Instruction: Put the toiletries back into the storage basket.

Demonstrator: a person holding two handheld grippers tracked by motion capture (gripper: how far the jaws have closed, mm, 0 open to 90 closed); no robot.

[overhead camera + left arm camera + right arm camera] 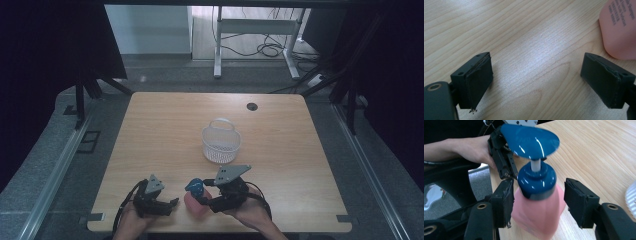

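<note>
The pink bottle (620,27) carries a few lines of small dark print on its side, seen in the left gripper view at the upper right. The lettering runs slantwise and is too small and blurred to read with any certainty. In the right gripper view the same bottle (537,212) shows no legible writing. Nothing else bears readable text.

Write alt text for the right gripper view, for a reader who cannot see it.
A pink pump bottle with a blue pump top stands between the open black jaws of the right gripper. Behind it, a hand holds the left gripper over the wooden table.
</note>
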